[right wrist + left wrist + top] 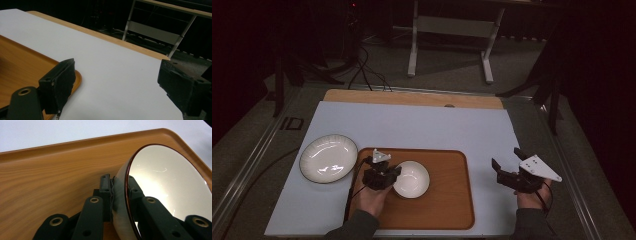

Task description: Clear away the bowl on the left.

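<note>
Two grippers are over the table, one in each of the person's hands. The left gripper (393, 172) pinches the rim of a white bowl (412, 179), one jaw inside the rim and one outside, pads pressed on the wall. The bowl sits on the wooden tray (452, 200), left of the tray's middle, and in the left gripper view it (170, 182) looks tipped up on edge against the jaws, its thin dark rim line facing the camera. A white plate (328, 158) lies on the white mat (412, 125) just left of the tray, apart from the bowl. The right gripper (507, 165) hangs over the mat right of the tray, jaws spread wide with nothing between them; its view shows the tray's corner (75, 75) beside the left jaw.
</note>
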### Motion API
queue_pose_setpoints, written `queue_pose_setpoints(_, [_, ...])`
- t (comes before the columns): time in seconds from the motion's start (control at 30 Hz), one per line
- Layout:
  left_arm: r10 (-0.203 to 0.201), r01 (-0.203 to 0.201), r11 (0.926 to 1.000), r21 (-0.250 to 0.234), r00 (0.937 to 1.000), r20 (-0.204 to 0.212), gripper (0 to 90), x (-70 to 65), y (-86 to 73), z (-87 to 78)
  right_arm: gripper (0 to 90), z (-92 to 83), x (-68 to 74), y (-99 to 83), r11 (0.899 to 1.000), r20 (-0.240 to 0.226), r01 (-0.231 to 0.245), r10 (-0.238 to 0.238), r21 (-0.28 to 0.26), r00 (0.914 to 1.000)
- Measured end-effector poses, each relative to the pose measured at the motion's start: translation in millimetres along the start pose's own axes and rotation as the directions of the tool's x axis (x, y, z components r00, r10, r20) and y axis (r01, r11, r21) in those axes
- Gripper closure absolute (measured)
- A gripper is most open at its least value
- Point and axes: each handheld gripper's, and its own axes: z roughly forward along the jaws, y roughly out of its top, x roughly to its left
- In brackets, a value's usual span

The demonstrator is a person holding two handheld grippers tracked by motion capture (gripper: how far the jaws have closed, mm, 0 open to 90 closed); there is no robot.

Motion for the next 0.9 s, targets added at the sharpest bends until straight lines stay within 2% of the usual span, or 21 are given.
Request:
queue_pose_setpoints(0.3, [-0.014, 0.014, 0.9997, 0.019, 0.9998, -0.010, 80.8, 4.3, -1.4, 3.6, 14.2, 0.2, 0.2, 0.0, 1.000, -0.001, 0.001, -0.001, 0.001, 1.0000])
queue_pose_setpoints(0.67, [0.002, -0.001, 0.9992, 0.040, 0.9997, -0.025, 81.5, 5.5, -2.7, 8.3, 14.2, 0.3, 0.4, 0.0, 1.000, -0.002, 0.002, -0.002, 0.003, 1.0000])
queue_pose_setpoints(0.83, [0.009, -0.008, 0.9990, 0.045, 0.9998, -0.017, 81.5, 4.2, -2.8, 10.3, 14.2, 0.6, 0.7, -0.1, 1.000, -0.003, 0.002, -0.002, 0.005, 1.0000])
queue_pose_setpoints(0.9, [0.011, -0.010, 0.9987, 0.050, 0.9998, -0.016, 78.5, 4.9, -2.5, 10.9, 14.2, 0.5, 0.6, -0.1, 1.000, -0.003, 0.003, -0.003, 0.005, 1.0000])
